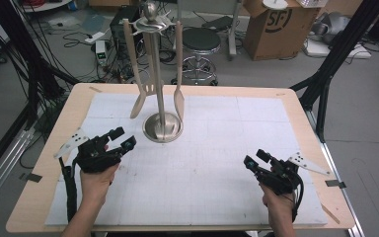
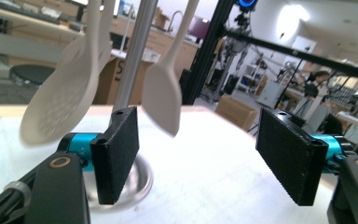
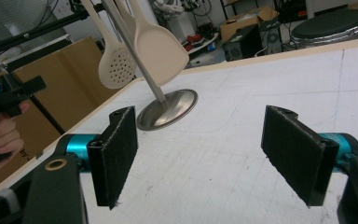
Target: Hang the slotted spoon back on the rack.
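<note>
Left tool (image 1: 120,138) jaws spread wide, nothing between the rough black pads; right tool (image 1: 254,159) likewise wide and empty. Both hover low over the white gridded mat on the wooden tabletop (image 1: 67,116). Polished steel utensil stand (image 1: 162,127), round dished base, thin pole, sits at mat centre-back just beyond the left tool. Matte cream utensils hang from it: slotted turner (image 1: 139,98), smooth spatula (image 1: 178,101), perforated skimmer (image 3: 116,65).

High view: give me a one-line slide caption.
Two open grippers, left gripper and right gripper, flank a steel utensil stand hung with pale utensils.
</note>
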`<action>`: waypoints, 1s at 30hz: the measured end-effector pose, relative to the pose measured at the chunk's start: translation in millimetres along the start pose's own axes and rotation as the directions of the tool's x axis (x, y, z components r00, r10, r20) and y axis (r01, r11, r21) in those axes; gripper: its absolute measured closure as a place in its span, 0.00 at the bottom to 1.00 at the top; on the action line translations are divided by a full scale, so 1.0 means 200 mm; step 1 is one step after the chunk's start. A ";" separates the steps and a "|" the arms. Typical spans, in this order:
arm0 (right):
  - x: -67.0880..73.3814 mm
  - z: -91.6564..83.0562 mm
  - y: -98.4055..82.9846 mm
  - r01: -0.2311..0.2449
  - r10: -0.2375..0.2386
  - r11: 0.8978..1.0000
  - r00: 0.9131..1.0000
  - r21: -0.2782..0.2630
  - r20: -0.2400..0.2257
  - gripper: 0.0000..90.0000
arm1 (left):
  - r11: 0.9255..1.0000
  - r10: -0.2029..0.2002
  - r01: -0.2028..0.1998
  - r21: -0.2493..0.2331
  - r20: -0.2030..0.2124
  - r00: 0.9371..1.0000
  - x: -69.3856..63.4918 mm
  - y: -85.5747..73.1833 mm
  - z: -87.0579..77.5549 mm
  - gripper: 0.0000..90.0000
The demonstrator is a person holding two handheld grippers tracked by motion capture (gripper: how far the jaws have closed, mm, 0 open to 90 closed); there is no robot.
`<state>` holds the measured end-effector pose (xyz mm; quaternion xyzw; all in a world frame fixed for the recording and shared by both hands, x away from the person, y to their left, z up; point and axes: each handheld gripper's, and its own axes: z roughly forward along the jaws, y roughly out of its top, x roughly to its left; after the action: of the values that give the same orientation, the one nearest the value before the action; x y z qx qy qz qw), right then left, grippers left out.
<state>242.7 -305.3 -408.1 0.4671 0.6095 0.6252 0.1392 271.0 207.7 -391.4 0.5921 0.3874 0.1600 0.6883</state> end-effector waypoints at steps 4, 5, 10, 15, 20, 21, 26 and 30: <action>0.00 -0.01 0.00 -0.006 0.006 1.000 1.000 -0.003 0.004 0.29 | 1.000 -0.008 0.009 0.023 -0.020 1.000 0.02 -0.06 -0.04 0.34; 0.00 -0.02 0.00 -0.004 0.004 1.000 1.000 -0.006 0.006 0.29 | 1.000 -0.012 0.013 0.025 -0.024 1.000 0.02 -0.07 -0.04 0.34; 0.00 -0.01 0.00 0.000 0.000 1.000 1.000 -0.003 0.004 0.29 | 0.999 -0.011 0.012 0.040 -0.034 0.999 0.01 -0.09 -0.06 0.34; 0.00 -0.01 0.00 0.001 -0.001 1.000 1.000 -0.003 0.003 0.29 | 0.998 -0.005 0.007 0.057 -0.036 0.999 0.00 -0.11 -0.08 0.34; 0.01 -0.01 0.00 0.002 -0.002 1.000 1.000 -0.003 0.000 0.29 | 0.997 0.002 0.003 0.079 -0.056 0.998 -0.01 -0.15 -0.11 0.34; 0.01 -0.01 0.00 0.001 -0.001 1.000 1.000 -0.001 0.000 0.29 | 0.997 -0.005 0.009 0.076 -0.058 0.998 -0.01 -0.16 -0.11 0.33; 0.02 0.00 0.00 0.009 -0.009 1.000 1.000 0.005 -0.010 0.29 | 0.996 -0.014 0.020 0.086 -0.070 0.997 -0.01 -0.19 -0.14 0.33; 0.02 0.01 0.00 0.008 -0.008 1.000 1.000 0.013 -0.016 0.28 | 0.996 -0.007 0.013 0.084 -0.074 0.997 -0.01 -0.19 -0.16 0.33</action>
<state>241.0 -301.0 -407.0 0.4606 0.6164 0.6245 0.1339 236.8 218.9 -425.5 0.6123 0.4219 0.1619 0.6488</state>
